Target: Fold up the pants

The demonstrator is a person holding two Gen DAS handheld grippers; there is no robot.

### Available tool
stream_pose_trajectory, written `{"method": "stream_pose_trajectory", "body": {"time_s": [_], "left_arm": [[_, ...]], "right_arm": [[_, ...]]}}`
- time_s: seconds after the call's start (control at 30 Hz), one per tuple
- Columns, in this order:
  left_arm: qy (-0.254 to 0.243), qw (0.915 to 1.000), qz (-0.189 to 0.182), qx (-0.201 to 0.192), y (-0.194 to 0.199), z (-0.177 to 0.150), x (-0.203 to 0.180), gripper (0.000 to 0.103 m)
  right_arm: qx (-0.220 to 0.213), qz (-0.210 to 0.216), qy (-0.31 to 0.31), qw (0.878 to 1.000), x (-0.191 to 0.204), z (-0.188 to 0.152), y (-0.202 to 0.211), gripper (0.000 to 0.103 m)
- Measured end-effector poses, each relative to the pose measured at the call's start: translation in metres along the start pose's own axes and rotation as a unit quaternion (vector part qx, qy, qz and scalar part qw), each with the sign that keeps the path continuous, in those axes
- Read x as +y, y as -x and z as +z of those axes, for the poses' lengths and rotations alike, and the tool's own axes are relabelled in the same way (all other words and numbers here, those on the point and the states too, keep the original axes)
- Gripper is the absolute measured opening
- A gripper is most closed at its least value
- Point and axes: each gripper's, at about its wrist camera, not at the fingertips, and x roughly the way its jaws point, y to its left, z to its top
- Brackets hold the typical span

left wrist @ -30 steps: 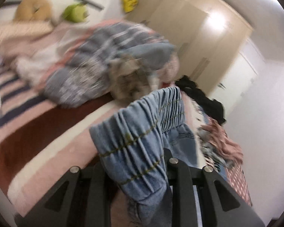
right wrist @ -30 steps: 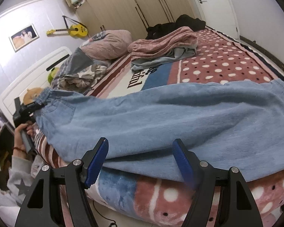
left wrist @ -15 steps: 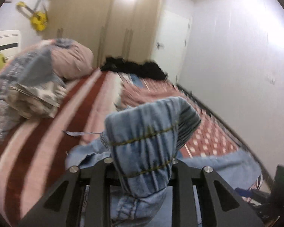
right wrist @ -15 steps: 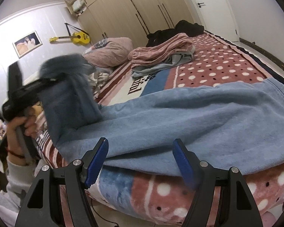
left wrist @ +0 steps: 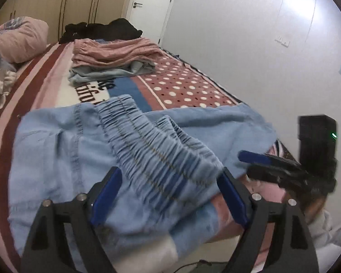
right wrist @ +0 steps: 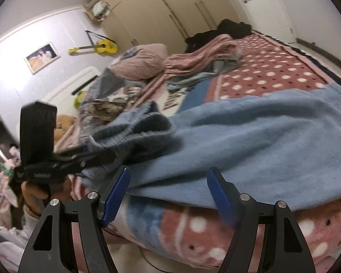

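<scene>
Light blue denim pants (left wrist: 63, 159) lie across the bed's near edge, folded over, with the elastic waistband (left wrist: 152, 145) resting on top of the legs. My left gripper (left wrist: 168, 195) is open, its blue pads either side of the waistband end, not clamping it. My right gripper (right wrist: 168, 193) is open and empty just off the bed edge, in front of the pant legs (right wrist: 261, 141). The left gripper also shows in the right wrist view (right wrist: 63, 161), with the waistband (right wrist: 138, 127) draped at its tips. The right gripper shows in the left wrist view (left wrist: 272, 166).
The bed has a pink, dotted and striped blanket (left wrist: 181, 84). A pile of pink and grey clothes (left wrist: 111, 56) and black clothes (left wrist: 102, 29) lie farther back. Pillows and a bundled quilt (right wrist: 129, 77) are at the head. A white wall (left wrist: 250, 34) runs along the right.
My left gripper swung the waistband over from the head end onto the pant legs and opened, releasing it. The right gripper stayed open at the bed edge.
</scene>
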Motion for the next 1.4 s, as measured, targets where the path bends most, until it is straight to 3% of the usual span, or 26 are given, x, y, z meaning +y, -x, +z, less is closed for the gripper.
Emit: {"method": "stream_pose_trajectory", "body": {"time_s": [0.07,0.13,0.2,0.3,0.37,0.47,0.6,0.8,0.83,0.93,1.03,1.17,1.3,1.4], "left_arm": [[0.003,0.9997,0.002,-0.023,0.023,-0.003,0.004,0.083],[0.015,0.9986,0.009,-0.051,0.046,-0.001,0.018,0.083],[0.026,0.9960,0.031,-0.080,0.067,-0.002,0.035,0.083],[0.045,0.9927,0.060,-0.095,0.078,-0.001,0.062,0.083],[0.055,0.9915,0.067,-0.097,0.077,-0.005,0.080,0.083],[0.084,0.9923,0.047,-0.078,0.065,-0.017,0.105,0.083],[0.096,0.9933,-0.018,-0.061,0.051,-0.031,0.117,0.083],[0.105,0.9922,-0.054,-0.039,0.034,-0.044,0.124,0.081],[0.107,0.9920,-0.057,-0.037,0.033,-0.045,0.125,0.081],[0.114,0.9909,-0.061,-0.038,0.038,-0.047,0.128,0.081],[0.114,0.9899,-0.071,-0.045,0.046,-0.046,0.127,0.081],[0.104,0.9913,-0.058,-0.057,0.055,-0.042,0.123,0.081],[0.106,0.9912,-0.060,-0.053,0.051,-0.039,0.121,0.081],[0.101,0.9928,-0.051,-0.039,0.042,-0.040,0.116,0.081]], "right_arm": [[0.004,0.022,-0.002,1.000,0.005,0.007,-0.004,0.070],[0.012,0.045,-0.006,0.999,0.013,0.016,-0.014,0.079],[0.024,0.065,-0.011,0.998,0.022,0.026,-0.029,0.079],[0.049,0.103,-0.041,0.993,0.028,0.037,-0.057,0.079],[0.094,0.134,-0.082,0.983,0.023,0.048,-0.088,0.081],[0.147,0.121,-0.134,0.972,0.010,0.060,-0.130,0.082],[0.153,0.136,-0.167,0.965,0.003,0.080,-0.157,0.082],[0.169,0.092,-0.145,0.971,0.011,0.110,-0.189,0.078],[0.164,0.086,-0.132,0.974,0.016,0.116,-0.190,0.070],[0.141,0.041,-0.057,0.988,0.032,0.125,-0.183,0.024],[0.134,0.019,-0.023,0.990,0.038,0.116,-0.167,0.021],[0.101,0.021,0.027,0.994,0.043,0.097,-0.128,0.019],[0.127,-0.008,0.014,0.992,0.022,0.068,-0.119,0.019],[0.125,-0.021,0.017,0.992,0.012,0.056,-0.119,0.028]]}}
